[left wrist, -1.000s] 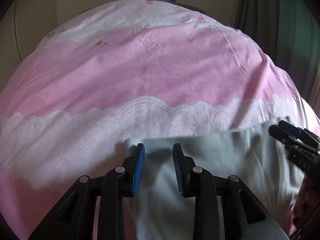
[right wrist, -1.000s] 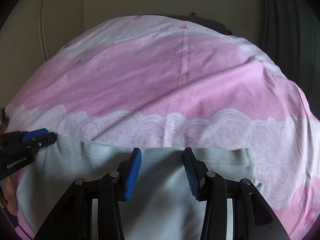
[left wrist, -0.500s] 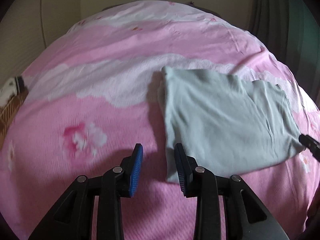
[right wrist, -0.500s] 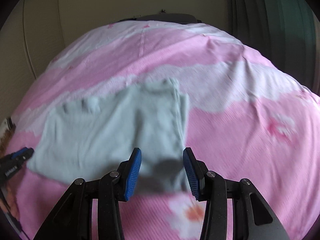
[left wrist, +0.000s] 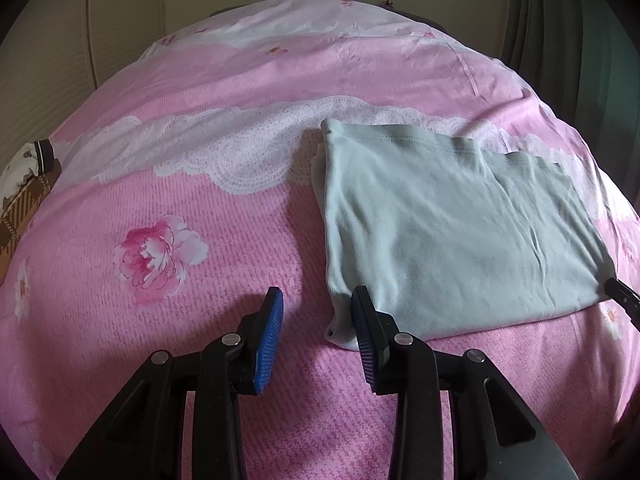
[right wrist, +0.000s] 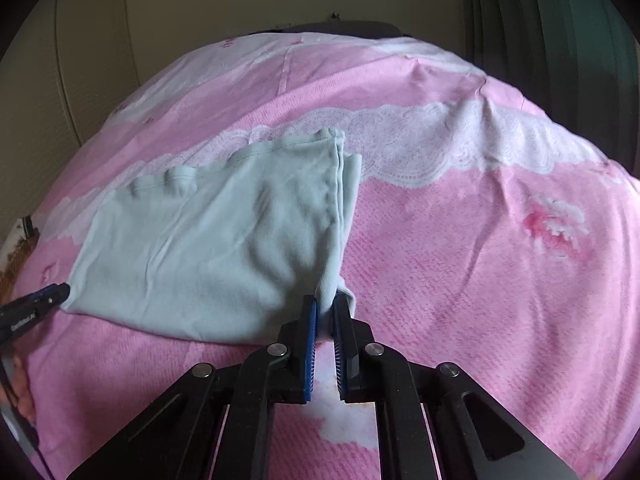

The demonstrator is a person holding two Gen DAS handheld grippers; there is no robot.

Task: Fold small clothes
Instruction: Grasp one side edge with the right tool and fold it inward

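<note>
My right tongs (right wrist: 325,314) are pressed together and pinch the near right corner of the little green garment (right wrist: 224,248). Their jaws have just been closing, and the cloth is caught between them. My left tongs (left wrist: 316,312) are spread. Their jaws have just been opening a bit more, and nothing is pinched. The near left corner of the garment lies just beside the right-hand blue pad, and I cannot tell if it touches.

The garment lies flat on the pink bedspread (left wrist: 168,320), with its far edge on the white lace band. It looks folded over once, because I see more than one layer along the side edges. So I think one fold is done. I think another fold is left, and my left tongs need to grab their corner first.

A second ago both tongs were up close to the far edge of the garment, with the cloth right under them. Now both are at the near edge, and I see the whole garment in front of me. Back then my right tongs were spread too.
</note>
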